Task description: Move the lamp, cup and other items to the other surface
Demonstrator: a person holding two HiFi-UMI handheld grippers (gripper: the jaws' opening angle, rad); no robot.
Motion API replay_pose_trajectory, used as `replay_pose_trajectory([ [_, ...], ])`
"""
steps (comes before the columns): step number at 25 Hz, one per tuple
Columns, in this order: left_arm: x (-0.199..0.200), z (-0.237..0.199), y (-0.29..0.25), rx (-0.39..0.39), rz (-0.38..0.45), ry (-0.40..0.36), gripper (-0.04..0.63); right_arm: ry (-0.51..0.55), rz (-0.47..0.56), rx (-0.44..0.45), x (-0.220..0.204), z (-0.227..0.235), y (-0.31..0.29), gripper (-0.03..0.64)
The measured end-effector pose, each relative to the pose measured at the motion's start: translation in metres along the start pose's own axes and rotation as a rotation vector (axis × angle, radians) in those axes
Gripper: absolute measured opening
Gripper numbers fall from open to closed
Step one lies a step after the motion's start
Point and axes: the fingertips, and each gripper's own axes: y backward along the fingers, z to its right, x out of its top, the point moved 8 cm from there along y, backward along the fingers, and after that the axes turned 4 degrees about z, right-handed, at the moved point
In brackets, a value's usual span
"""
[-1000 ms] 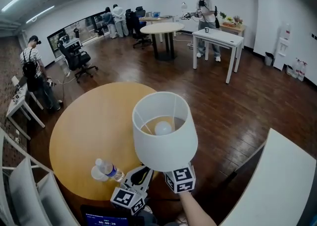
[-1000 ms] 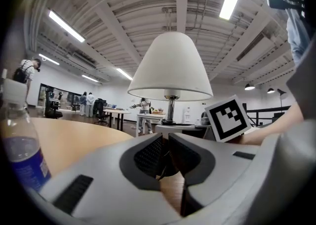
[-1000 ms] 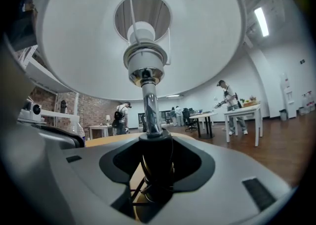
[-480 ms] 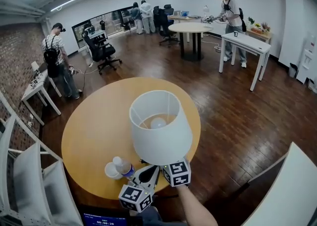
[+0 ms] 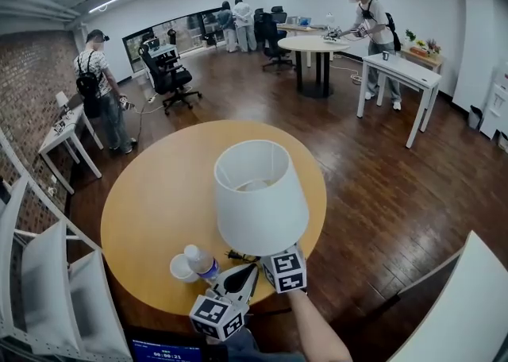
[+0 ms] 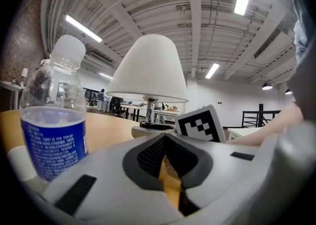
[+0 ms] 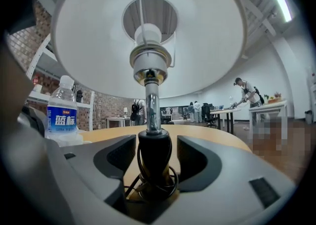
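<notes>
**A:** Where was the lamp?

**B:** The lamp [image 5: 260,194] stood upright near the near edge of the round desk [image 5: 159,194], just below the middle of the head view. Its white shade hid its own foot there.

**A:** And the right gripper?

**B:** The right gripper [image 7: 155,142] was at the lamp's foot, under the shade. Its 2 fingers [image 7: 116,157] stood apart on either side of the black lower stem, with a gap showing on each side. They had just been opening. A black cord [image 7: 155,182] was wound round the stem between them.

**A:** The left gripper?

**B:** The left gripper [image 6: 164,137] sat just left of the right one, at the lower middle of the head view, pointing toward the lamp. Its fingers [image 6: 148,157] were together at the tips, with nothing between them.

**A:** Anything else on that desk?

**B:** A water bottle [image 5: 200,261] with a blue label stood upright to the lower left of the lamp. A white cup [image 5: 182,267] was just beside it, on its left. I could not tell whether the 2 touched.

**A:** And farther out?

**B:** Dark wooden floor [image 5: 381,194] lay all round. The corner of a white desk [image 5: 468,297] showed at the lower right. 1 person with a backpack [image 5: 99,75] stood at the upper left by a brick wall. Another person [image 5: 369,15] stood at the upper right. A black office chair [image 5: 171,78] stood in the upper left.
</notes>
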Motion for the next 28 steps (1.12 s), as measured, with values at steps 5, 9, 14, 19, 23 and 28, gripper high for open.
replay_pose_trajectory([
  [5, -0.001, 0.005, 0.005, -0.002, -0.007, -0.006, 0.008, -0.031, 0.000, -0.002, 0.003, 0.003, 0.014, 0.347],
  [9, 0.002, 0.005, 0.013, -0.002, -0.027, 0.003, 0.008, -0.036, -0.009, -0.004, 0.008, -0.003, 0.037, 0.347],
  [14, 0.014, 0.023, 0.015, -0.037, -0.059, 0.003, 0.008, -0.033, -0.043, -0.029, 0.019, -0.011, 0.089, 0.334],
  [19, 0.024, 0.038, 0.012, -0.114, -0.086, -0.026, 0.008, -0.031, -0.015, -0.112, 0.033, -0.019, 0.140, 0.298],
  [23, 0.028, 0.068, -0.004, -0.206, -0.051, -0.037, 0.008, -0.027, 0.023, -0.198, 0.049, -0.012, 0.193, 0.207],
  [28, 0.045, 0.129, -0.015, -0.344, 0.024, -0.097, 0.008, -0.042, 0.095, -0.270, 0.074, -0.009, 0.266, 0.054],
])
